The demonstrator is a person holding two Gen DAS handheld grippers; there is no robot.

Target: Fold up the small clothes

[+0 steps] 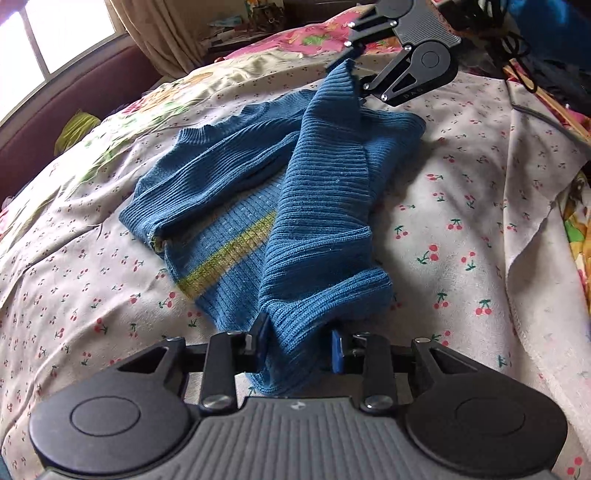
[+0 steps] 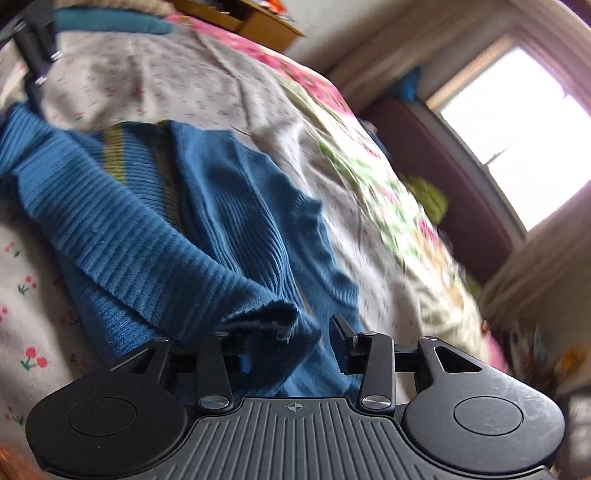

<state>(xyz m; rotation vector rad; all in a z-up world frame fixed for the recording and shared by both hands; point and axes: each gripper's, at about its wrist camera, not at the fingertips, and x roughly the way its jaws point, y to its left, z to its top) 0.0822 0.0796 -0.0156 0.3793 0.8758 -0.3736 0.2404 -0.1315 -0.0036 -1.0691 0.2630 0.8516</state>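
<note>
A blue ribbed sweater [image 1: 229,177] with a yellow-green stripe lies partly folded on the bed. One long fold of it runs between my two grippers. In the left wrist view my left gripper [image 1: 301,345] is at the near end, its blue pads pressed on a bunched edge of the knit. My right gripper [image 1: 355,66] is at the far end, where a corner of the sweater stands up between its fingers. In the blurred right wrist view the sweater [image 2: 129,229] fills the left half. There my right gripper [image 2: 293,354] has its jaws wide apart, the frayed hem lying loose between them.
The bed carries a cherry-print sheet [image 1: 461,229] over a floral quilt [image 1: 306,40]. A dark red headboard [image 1: 74,103] and a window [image 1: 55,33] lie beyond, with a green cloth [image 1: 74,129] by the bed's edge. Cables [image 1: 517,48] lie at the far right.
</note>
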